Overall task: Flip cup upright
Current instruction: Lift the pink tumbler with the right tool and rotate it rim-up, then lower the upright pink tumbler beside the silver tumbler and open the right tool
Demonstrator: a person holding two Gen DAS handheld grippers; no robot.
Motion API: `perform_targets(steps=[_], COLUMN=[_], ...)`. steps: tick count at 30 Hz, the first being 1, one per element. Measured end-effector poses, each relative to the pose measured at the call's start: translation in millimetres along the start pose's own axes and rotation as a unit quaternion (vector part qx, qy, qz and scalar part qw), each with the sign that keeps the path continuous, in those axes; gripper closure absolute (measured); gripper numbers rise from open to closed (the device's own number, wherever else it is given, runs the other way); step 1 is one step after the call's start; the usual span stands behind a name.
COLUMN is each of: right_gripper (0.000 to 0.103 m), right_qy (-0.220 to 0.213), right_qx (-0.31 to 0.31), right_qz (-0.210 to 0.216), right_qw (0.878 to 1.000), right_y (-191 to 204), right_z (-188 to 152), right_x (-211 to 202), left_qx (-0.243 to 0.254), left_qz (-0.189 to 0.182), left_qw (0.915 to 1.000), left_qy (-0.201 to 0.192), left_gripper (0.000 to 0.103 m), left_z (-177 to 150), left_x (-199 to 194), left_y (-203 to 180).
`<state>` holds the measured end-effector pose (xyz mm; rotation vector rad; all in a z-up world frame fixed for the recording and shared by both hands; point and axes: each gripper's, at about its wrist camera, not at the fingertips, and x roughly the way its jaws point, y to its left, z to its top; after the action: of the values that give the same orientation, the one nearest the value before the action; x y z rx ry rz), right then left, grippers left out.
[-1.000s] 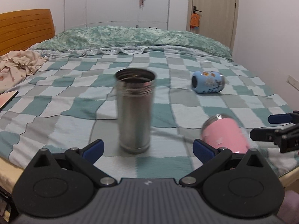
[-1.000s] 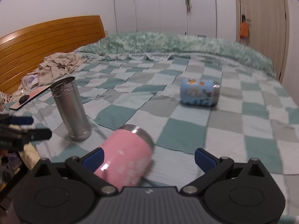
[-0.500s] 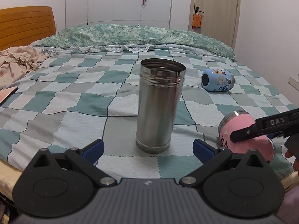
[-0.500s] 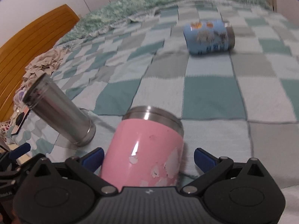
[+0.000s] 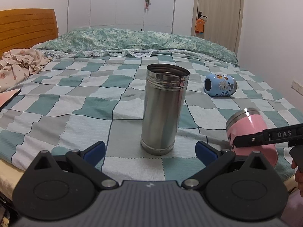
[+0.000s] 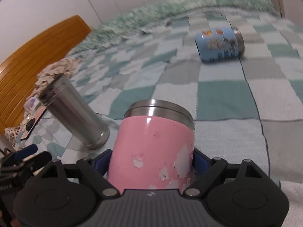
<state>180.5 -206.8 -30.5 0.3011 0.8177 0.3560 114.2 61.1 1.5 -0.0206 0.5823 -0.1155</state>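
Observation:
A pink cup with a steel rim and chipped paint sits between my right gripper's blue pads, which are closed against its sides. In the left wrist view the pink cup is tilted at the right, with the right gripper's finger across it. A tall steel cup stands upright on the checked blanket, just ahead of my open, empty left gripper. It also shows in the right wrist view. A blue printed cup lies on its side farther back; the right wrist view shows it too.
The bed's checked blanket spreads across the view, with a rumpled green duvet at the back. A pile of pale clothes and a wooden headboard are at the left. A flat pink-edged item lies at the left edge.
My right gripper has moved onto the pink cup and closed on its sides. The left gripper has shifted a little, bringing the steel cup to centre view.

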Motion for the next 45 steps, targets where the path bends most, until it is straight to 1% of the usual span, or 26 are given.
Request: perform_targets(steps=[5,9,13,15,17,19,21,25,26,27,31,33,34,35,39,45], right_gripper=[0.018,0.019,0.019,0.019,0.019,0.019,0.019,0.019,0.019,0.019,0.019,0.009,0.001,0.0,0.0,0.0], right_qy=[-0.06,-0.115,-0.178,-0.199,-0.208,-0.206,-0.192,-0.14,-0.166,-0.172,-0.165,-0.158,-0.159,-0.166,-0.198,-0.272], right_qx=[-0.032,-0.066,-0.127,-0.15,-0.17,-0.187,-0.194,-0.213,-0.228,-0.242,-0.247,-0.243,-0.242,-0.243,-0.245,-0.249], right_qz=[0.019,0.022,-0.004,-0.016,-0.03,-0.044,-0.05,-0.072,-0.068,-0.071,-0.079,-0.081,-0.084,-0.086,-0.076,-0.074], right_qw=[0.997,0.991,0.976,0.968,0.963,0.96,0.961,0.964,0.957,0.952,0.952,0.954,0.953,0.952,0.946,0.927], right_y=[6,19,44,57,67,73,74,67,67,70,77,77,75,73,65,54], right_z=[-4,4,20,30,34,34,29,6,-3,-7,-6,-4,-5,-7,-19,-34], right_x=[-19,-29,-34,-31,-24,-12,3,47,48,48,49,48,46,42,17,-48], left_qx=[-0.005,-0.014,-0.018,-0.021,-0.023,-0.024,-0.024,-0.027,-0.027,-0.026,-0.027,-0.026,-0.025,-0.023,-0.016,-0.014], left_qz=[0.002,0.008,0.02,0.023,0.027,0.031,0.038,0.046,0.047,0.048,0.051,0.05,0.051,0.052,0.051,0.04], left_qw=[0.9999,0.9997,0.9991,0.9988,0.9984,0.998,0.9975,0.9972,0.9972,0.9972,0.9969,0.9967,0.9967,0.9967,0.9963,0.9938], left_qy=[-0.01,-0.021,-0.032,-0.038,-0.044,-0.049,-0.054,-0.053,-0.052,-0.051,-0.053,-0.057,-0.058,-0.058,-0.067,-0.102], left_gripper=[0.0,0.0,0.0,0.0,0.0,0.0,0.0,0.0,0.0,0.0,0.0,0.0,0.0,0.0,0.0,0.0], left_z=[-2,-1,2,2,2,1,0,-5,-7,-8,-9,-9,-10,-10,-10,-13], left_x=[-7,-11,-12,-13,-14,-16,-16,-14,-14,-14,-15,-18,-19,-20,-26,-46], left_y=[0,3,4,5,6,7,8,10,11,11,12,11,10,8,4,-14])
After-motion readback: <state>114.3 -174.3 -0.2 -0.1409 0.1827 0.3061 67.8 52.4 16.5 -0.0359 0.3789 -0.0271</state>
